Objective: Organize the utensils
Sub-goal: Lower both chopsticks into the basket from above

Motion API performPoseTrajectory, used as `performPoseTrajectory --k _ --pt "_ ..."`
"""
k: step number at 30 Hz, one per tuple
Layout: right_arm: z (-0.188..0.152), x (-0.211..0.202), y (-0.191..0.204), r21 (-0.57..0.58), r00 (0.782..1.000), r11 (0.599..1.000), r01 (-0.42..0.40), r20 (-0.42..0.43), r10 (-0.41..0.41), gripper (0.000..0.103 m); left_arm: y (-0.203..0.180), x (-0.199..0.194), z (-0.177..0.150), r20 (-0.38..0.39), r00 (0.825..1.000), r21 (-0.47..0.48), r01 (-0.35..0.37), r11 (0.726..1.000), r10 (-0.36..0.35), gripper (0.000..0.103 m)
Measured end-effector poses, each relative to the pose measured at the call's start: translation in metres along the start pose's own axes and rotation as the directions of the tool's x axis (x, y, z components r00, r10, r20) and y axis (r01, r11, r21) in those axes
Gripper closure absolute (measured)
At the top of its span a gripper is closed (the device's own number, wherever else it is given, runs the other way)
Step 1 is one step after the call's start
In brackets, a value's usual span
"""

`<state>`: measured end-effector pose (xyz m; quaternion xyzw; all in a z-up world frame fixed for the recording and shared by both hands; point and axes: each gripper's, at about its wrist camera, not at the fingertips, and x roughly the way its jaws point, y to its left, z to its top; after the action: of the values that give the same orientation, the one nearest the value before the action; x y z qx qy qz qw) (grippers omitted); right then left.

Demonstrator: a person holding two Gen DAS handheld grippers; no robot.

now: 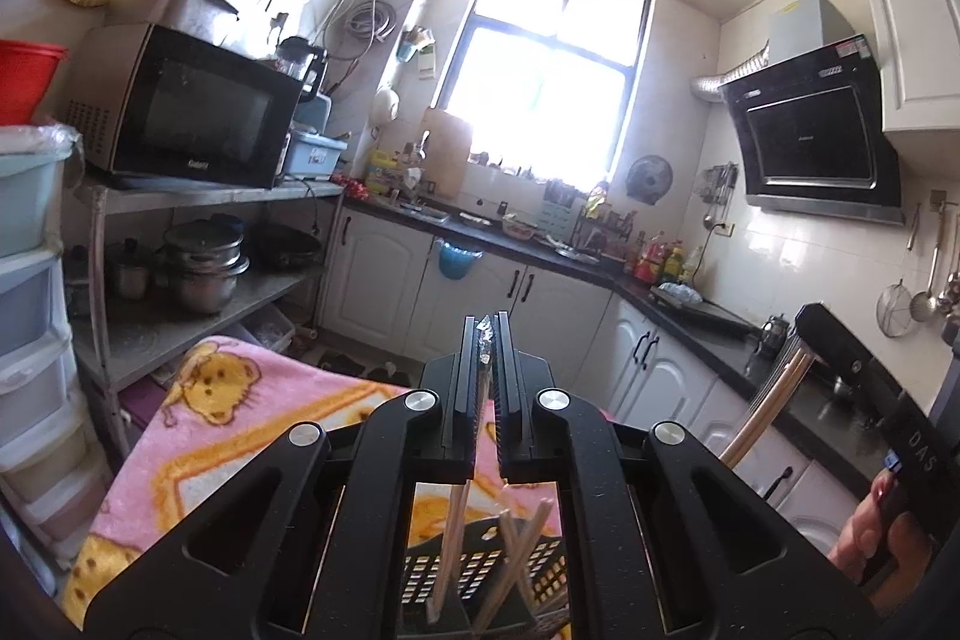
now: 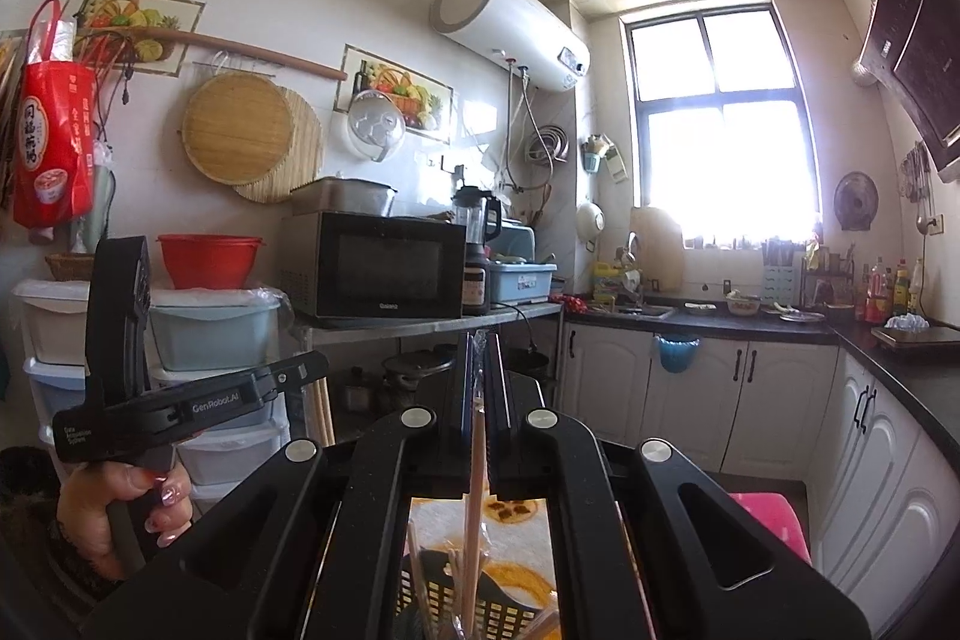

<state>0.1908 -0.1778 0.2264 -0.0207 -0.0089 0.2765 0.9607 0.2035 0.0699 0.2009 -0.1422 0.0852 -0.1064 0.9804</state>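
My left gripper [image 1: 486,325] is shut on a wooden chopstick [image 1: 451,532] that hangs down through the jaws into a black perforated utensil basket [image 1: 480,574]. Several more chopsticks [image 1: 519,550] stand in that basket. My right gripper [image 2: 478,340] is shut on a pair of chopsticks [image 2: 475,508] whose lower ends reach into the same basket [image 2: 498,604]. In the left wrist view the right gripper's body [image 1: 852,370] shows at the right with its chopsticks [image 1: 765,403]. In the right wrist view the left gripper's body [image 2: 144,400] shows at the left.
The basket stands on a pink cartoon blanket [image 1: 240,400]. A shelf with a microwave [image 1: 192,112] and pots [image 1: 204,268] is at the left. White cabinets and a dark counter [image 1: 690,316] run along the far and right walls. Stacked plastic drawers [image 2: 216,340] stand at the left.
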Motion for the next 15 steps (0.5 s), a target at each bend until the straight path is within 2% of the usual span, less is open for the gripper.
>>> performPoseTrajectory --k 15 --pt "-0.036 0.035 -0.013 0.017 0.997 0.999 0.039 -0.061 -0.038 0.1 0.015 0.03 -0.035 -0.068 0.998 -0.025 -0.012 1.0 0.01 0.101"
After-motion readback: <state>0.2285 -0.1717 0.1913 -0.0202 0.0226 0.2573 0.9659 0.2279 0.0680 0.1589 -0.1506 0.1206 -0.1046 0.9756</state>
